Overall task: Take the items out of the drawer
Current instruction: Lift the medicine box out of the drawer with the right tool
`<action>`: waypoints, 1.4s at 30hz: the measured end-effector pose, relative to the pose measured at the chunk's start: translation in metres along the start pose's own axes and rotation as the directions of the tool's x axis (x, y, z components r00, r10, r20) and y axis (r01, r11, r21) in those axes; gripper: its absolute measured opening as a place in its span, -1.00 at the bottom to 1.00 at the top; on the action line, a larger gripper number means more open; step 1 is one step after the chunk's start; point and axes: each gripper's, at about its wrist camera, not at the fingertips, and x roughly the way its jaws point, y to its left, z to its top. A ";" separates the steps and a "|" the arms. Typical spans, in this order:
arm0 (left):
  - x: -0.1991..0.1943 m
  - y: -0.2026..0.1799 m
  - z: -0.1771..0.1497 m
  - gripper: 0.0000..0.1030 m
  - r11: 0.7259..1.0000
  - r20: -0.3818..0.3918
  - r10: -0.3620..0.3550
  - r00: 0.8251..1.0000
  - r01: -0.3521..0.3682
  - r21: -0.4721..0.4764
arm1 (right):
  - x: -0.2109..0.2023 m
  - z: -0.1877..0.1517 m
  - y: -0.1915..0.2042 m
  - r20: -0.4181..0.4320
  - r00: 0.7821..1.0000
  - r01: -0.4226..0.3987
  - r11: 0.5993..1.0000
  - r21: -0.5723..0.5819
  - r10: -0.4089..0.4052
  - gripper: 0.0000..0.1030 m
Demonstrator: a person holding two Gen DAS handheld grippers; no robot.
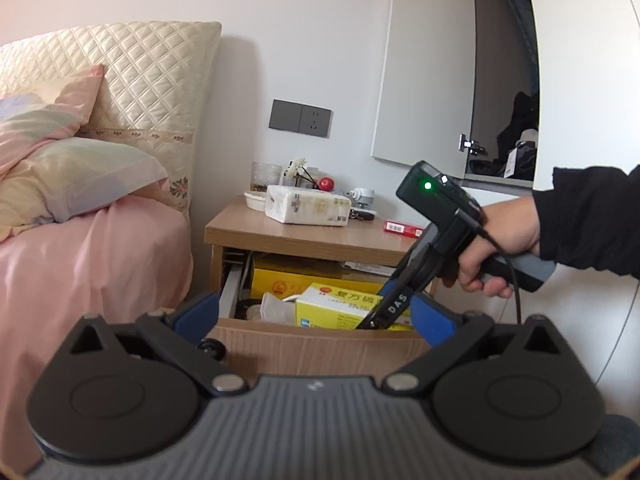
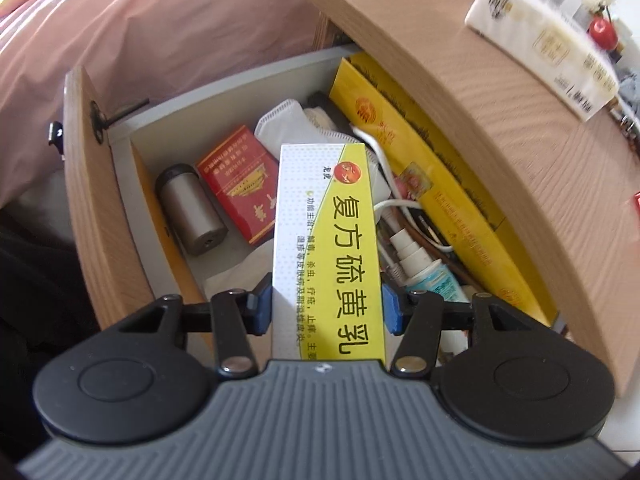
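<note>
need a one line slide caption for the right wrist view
Right tongs clamp a yellow-and-white medicine box over the open bedside drawer, above a red pack and a metal cylinder.

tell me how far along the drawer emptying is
Done: the drawer is pulled open. In hand: the right gripper has its jaws shut on the yellow and white box, which is still over the drawer. Left: the red pack, metal cylinder, spray bottle and long yellow box remain inside. The left gripper is open, holding nothing.
</note>
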 end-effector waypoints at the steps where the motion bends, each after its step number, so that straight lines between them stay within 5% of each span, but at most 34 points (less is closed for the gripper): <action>1: 0.000 0.000 0.000 1.00 1.000 0.001 0.000 1.000 0.000 0.000 | -0.005 0.002 0.001 -0.002 1.000 0.006 1.000 -0.013 -0.006 0.07; 6: 0.000 0.002 0.000 1.00 1.000 -0.004 0.002 1.000 -0.002 -0.008 | -0.024 -0.008 0.012 0.020 0.998 0.054 0.998 -0.041 -0.054 0.07; 19: -0.006 0.005 0.000 1.00 1.000 -0.002 0.004 1.000 -0.004 -0.015 | -0.025 0.048 0.025 0.104 0.982 0.167 0.980 -0.111 -0.155 0.07; 30: -0.004 0.005 0.000 1.00 1.000 -0.014 0.003 1.000 -0.004 -0.023 | -0.017 0.075 -0.019 0.129 0.958 0.274 0.950 -0.146 -0.256 0.07; 42: 0.006 0.009 -0.001 1.00 0.999 -0.041 0.008 0.999 -0.009 -0.039 | 0.015 0.073 -0.060 0.086 0.961 0.272 0.955 -0.116 -0.264 0.07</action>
